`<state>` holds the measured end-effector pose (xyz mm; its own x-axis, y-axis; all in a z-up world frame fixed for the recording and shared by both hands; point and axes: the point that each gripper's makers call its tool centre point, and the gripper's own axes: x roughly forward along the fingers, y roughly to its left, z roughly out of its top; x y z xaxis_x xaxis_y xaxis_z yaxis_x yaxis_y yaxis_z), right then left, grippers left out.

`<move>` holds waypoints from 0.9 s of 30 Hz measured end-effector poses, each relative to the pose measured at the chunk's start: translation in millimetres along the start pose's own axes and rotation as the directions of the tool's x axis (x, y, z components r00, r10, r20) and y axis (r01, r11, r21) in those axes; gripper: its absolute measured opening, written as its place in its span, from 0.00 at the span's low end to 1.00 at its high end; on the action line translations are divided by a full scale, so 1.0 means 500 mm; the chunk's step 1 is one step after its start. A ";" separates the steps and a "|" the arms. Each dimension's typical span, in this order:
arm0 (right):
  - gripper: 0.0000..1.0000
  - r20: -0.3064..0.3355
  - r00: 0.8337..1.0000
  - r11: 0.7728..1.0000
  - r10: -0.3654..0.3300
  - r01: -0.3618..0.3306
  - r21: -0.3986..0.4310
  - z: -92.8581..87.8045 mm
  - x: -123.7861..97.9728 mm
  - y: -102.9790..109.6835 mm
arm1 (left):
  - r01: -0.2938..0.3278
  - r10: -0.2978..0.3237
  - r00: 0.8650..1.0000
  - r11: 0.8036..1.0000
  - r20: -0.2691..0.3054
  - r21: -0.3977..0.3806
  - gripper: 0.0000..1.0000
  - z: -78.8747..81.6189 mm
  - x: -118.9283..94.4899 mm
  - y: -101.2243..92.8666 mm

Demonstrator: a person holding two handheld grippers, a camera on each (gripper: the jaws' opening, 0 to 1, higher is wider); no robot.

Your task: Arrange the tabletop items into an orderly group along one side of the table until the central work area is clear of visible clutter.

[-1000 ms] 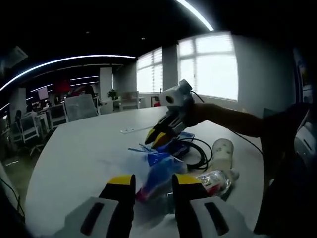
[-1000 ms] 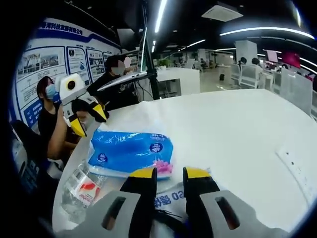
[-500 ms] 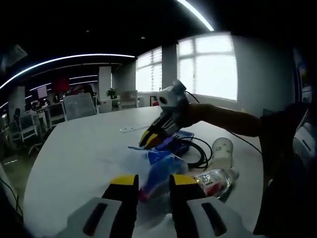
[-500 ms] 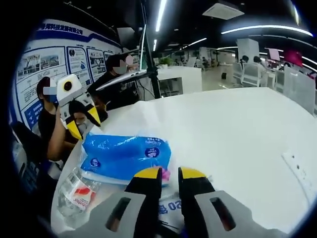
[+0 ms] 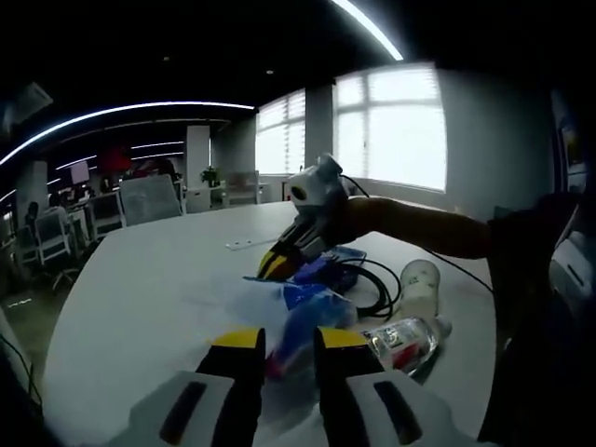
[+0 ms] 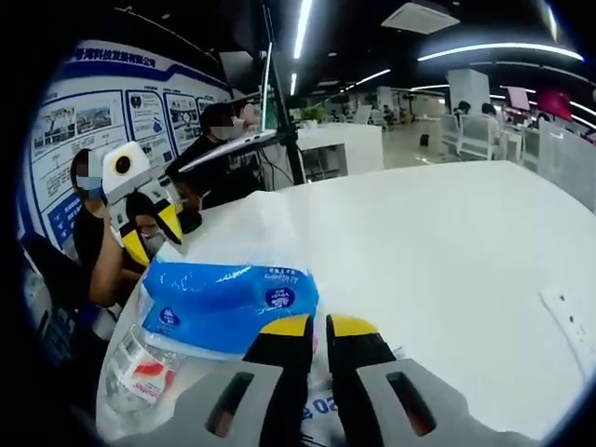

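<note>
A blue tissue pack [image 6: 223,303] lies near the white table's [image 6: 447,242] edge. My right gripper [image 6: 315,326] has its jaws almost together on the pack's near end. In the left gripper view the pack [image 5: 303,317] looks blurred just past my left gripper [image 5: 291,339]. The right gripper [image 5: 273,265] points down onto the pack's far end. In the right gripper view my left gripper [image 6: 154,235] hangs in the air beyond the pack, open and holding nothing.
A clear water bottle [image 5: 402,339] lies beside the pack, also seen as the bottle [image 6: 140,368]. A paper cup [image 5: 419,287] and a black cable [image 5: 374,291] sit behind it. A white power strip [image 5: 250,244] lies farther out. People sit beyond the table's edge.
My right gripper's jaws have narrowed onto the pack's end, and the pack has shifted slightly. My left gripper's jaws have come a little closer together.
</note>
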<state>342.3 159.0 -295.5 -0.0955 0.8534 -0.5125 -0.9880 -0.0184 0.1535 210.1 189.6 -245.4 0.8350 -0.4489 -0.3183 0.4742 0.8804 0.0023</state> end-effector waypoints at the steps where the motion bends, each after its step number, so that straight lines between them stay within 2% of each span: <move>1: 0.04 0.000 1.000 1.000 -0.001 0.001 0.001 0.000 0.001 -0.002 | -0.001 0.001 1.000 1.000 0.001 -0.001 0.17 0.001 0.000 0.001; 11: 0.07 0.011 1.000 0.999 0.001 -0.002 0.054 -0.008 0.009 0.000 | 0.002 -0.002 1.000 1.000 -0.012 0.000 0.17 -0.006 0.010 0.004; 14: 0.04 0.032 0.999 0.993 0.044 -0.048 0.111 -0.010 0.013 0.015 | -0.003 0.003 1.000 1.000 -0.025 0.005 0.15 -0.014 0.013 0.005; 21: 0.01 0.026 0.999 0.993 0.028 -0.031 0.113 -0.015 0.010 0.010 | -0.003 0.003 1.000 1.000 -0.013 -0.002 0.04 -0.013 0.015 0.007; 25: 0.00 0.021 1.000 0.994 0.021 -0.023 0.107 -0.019 0.012 0.024 | -0.001 0.001 1.000 1.000 -0.006 -0.006 0.02 -0.011 0.015 0.007; 27: 0.00 0.019 1.000 0.994 0.017 -0.019 0.108 -0.016 0.014 0.013 | -0.005 0.005 1.000 1.000 -0.006 -0.001 0.01 -0.012 0.015 0.007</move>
<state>334.0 160.4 -305.0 -0.1101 0.8625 -0.4940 -0.9672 0.0215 0.2532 216.4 190.3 -253.2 0.8359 -0.4433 -0.3237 0.4694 0.8830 0.0029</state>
